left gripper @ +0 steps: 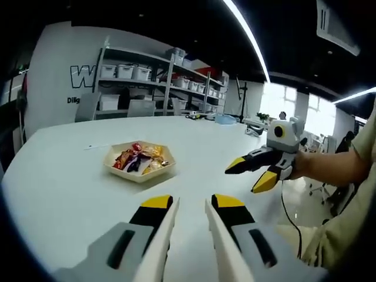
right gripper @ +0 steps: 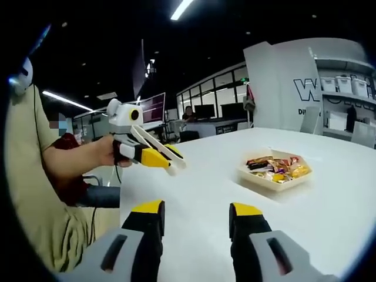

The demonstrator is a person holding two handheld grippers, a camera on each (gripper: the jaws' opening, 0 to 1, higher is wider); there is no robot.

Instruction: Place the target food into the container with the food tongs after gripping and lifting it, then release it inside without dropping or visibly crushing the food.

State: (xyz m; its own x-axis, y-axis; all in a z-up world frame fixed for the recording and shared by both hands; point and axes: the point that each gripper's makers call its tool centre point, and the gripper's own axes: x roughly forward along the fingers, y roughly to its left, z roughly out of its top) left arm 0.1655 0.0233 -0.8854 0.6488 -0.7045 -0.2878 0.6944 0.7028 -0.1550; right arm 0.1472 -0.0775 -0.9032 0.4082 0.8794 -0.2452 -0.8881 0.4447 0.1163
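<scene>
White and broad, the desk (left gripper: 70, 176) in the left gripper view runs back toward grey metal shelving (left gripper: 158, 82) stacked with white storage boxes, set against a pale wall with dark lettering; long ceiling light strips cross the dark ceiling overhead. On the desk, left of centre, sits a shallow cream hexagonal tray (left gripper: 141, 171) heaped with small wrapped sweets (left gripper: 140, 157) in red, yellow and purple foil. The left gripper (left gripper: 192, 205), grey with yellow-and-black tips, rises from the bottom edge; two long pale tong blades lie along the inner sides of its fingers with only a narrow gap between them, and nothing is held. To the right, above the desk's edge, a person's hand holds the right gripper (left gripper: 254, 175), its yellow-tipped fingers spread apart and empty. A sleeve in khaki cloth fills the lower right.

From the right gripper view, the same white desk (right gripper: 194, 194) stretches ahead, with the tray (right gripper: 276, 179) of sweets (right gripper: 275, 167) resting on it to the right of centre, well apart from both tools. The right gripper (right gripper: 197, 212) shows its fingers wide apart and empty. At left, a hand holds the left gripper (right gripper: 170, 160) above the desk's near edge, its pale tong blades almost together.
</scene>
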